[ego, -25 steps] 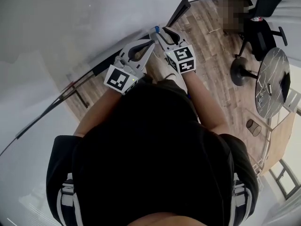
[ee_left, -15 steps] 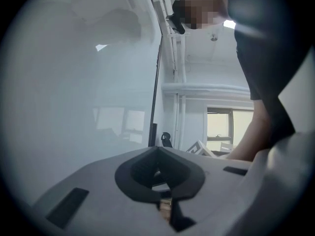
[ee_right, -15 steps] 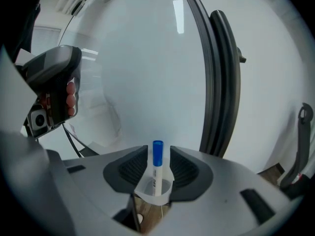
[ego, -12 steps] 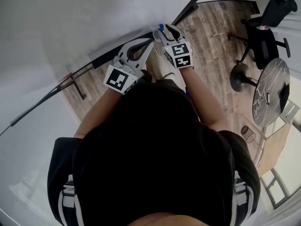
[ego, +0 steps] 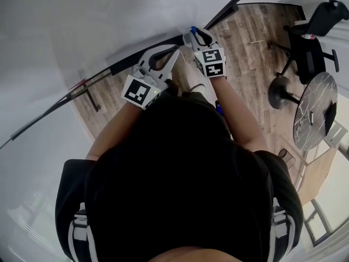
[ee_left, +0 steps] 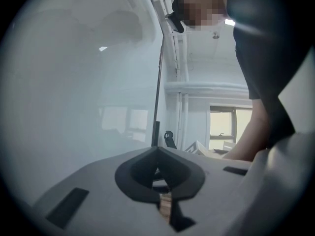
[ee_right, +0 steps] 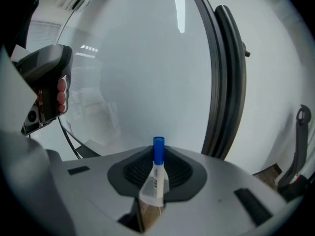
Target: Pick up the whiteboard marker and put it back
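right gripper view: tool [ee_right: 157, 165] just closed on marker [ee_right: 157, 177], print [ee_right: 155, 184] unreadable.

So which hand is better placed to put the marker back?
Right. The right gripper has just closed its jaws on the marker, blue cap up, facing the whiteboard. The left gripper is shut with nothing in it, so it would first have to take the marker over.

Glossy smooth whiteboard [ee_right: 142, 73], wood-plank floor [ego: 251, 42], smooth plastic whiteboard marker [ee_right: 157, 177], matt grey plastic right gripper [ego: 194, 34].
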`<state>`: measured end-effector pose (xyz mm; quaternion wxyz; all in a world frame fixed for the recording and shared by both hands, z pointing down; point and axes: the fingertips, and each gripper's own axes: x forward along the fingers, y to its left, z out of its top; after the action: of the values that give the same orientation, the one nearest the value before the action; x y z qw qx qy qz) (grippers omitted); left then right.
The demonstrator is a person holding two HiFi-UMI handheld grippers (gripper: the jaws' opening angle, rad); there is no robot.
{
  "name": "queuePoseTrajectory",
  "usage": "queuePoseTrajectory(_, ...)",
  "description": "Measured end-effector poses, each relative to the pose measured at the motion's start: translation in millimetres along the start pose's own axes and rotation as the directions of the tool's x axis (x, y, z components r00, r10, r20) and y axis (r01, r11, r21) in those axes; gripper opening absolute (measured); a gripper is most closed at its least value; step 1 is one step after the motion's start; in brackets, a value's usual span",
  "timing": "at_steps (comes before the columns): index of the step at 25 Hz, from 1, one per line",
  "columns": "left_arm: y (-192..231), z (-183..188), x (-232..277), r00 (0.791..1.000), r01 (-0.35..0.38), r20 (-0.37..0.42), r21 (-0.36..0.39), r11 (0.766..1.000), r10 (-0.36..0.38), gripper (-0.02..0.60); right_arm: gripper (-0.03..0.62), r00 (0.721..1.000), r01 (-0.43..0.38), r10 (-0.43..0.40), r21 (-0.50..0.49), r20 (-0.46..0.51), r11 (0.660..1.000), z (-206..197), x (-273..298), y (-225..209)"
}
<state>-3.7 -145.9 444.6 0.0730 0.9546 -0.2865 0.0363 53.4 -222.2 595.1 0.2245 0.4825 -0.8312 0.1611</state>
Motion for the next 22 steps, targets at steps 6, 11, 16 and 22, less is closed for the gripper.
queuePoseTrajectory(6, 1.1, -2.8, -8.3, 1.0, -0.008, 0.001, 0.0, 1.0, 0.008, 0.003, 0.063, 1.0, -0.016, 0.015, 0.009, 0.022, 1.0, 4.3, -5.3, 4.1)
queuePoseTrajectory(11, -4.1, -3.7, -9.5, 1.0, -0.003, -0.003, 0.007, 1.0, 0.003, 0.003, 0.063, 0.997, -0.032, 0.032, -0.004, 0.069, 0.999, 14.8, -16.1, 8.2)
queuePoseTrajectory(16, -7.2, 4.2, -8.7, 1.0, -0.008, 0.012, 0.028, 1.0, 0.008, 0.003, 0.063, 0.994, -0.035, 0.036, -0.016, 0.104, 0.999, 26.5, -29.6, 11.6)
queuePoseTrajectory(22, -11.5, 9.8, -12.9, 1.0, -0.011, 0.023, 0.039, 0.999, 0.01, 0.003, 0.063, 0.988, -0.039, 0.042, -0.025, 0.152, 0.999, 44.3, -48.2, 15.9)
